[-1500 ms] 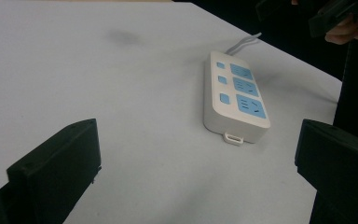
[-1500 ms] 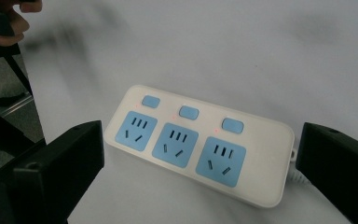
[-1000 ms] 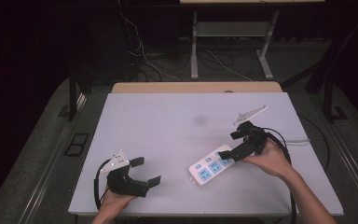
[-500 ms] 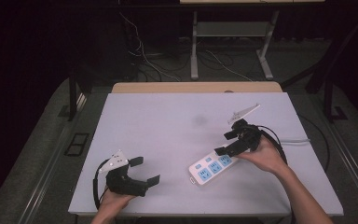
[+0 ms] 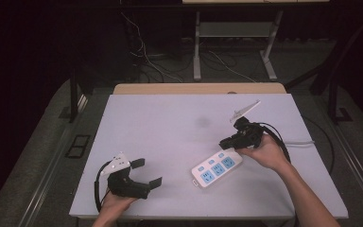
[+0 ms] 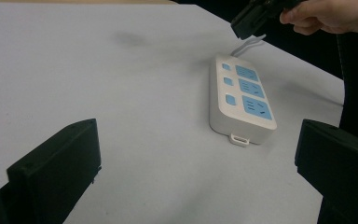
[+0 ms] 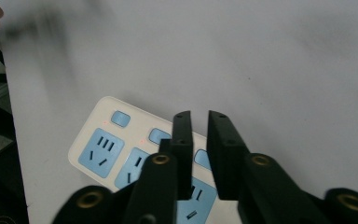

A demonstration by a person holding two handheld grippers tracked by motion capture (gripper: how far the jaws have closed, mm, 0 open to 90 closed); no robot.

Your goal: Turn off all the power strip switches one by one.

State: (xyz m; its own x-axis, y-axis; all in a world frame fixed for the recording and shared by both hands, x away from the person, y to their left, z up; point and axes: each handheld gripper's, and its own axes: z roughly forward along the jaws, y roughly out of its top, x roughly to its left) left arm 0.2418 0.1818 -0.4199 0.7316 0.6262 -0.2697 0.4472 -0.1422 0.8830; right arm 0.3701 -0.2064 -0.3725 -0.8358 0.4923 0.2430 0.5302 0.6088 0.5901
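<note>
Judging by its moulded white shell, the power strip (image 5: 216, 169) should be stiff and fairly light, with a smooth, slightly slippery casing that could skate on the bare white table (image 5: 170, 137) if I nudge one end. It lies flat, just beyond and below the tips of my right gripper (image 5: 230, 140), with its pale cord (image 5: 302, 142) running off past my right hand (image 5: 264, 151). I would take it across the narrow width, jaws on the two long side walls near the middle, not down on the blue socket faces or the small switches, and I would expect the cord to drag a little if I lift. My right gripper (image 7: 199, 122) hovers over the cord end with its jaws drawn nearly together, a thin slot between them and nothing pinched. My left gripper (image 5: 146, 173) rests low near the table's near edge, well apart from the strip, jaws spread wide and empty. From the right gripper view I get the top face close up: three blue sockets and their buttons in a row, partly hidden behind my jaws. The left gripper view gives me the strip (image 6: 240, 99) side-on, showing the depth of its walls and a small tab at the end nearest me. From the high view alone I can place both grippers and the whole table at once.
</note>
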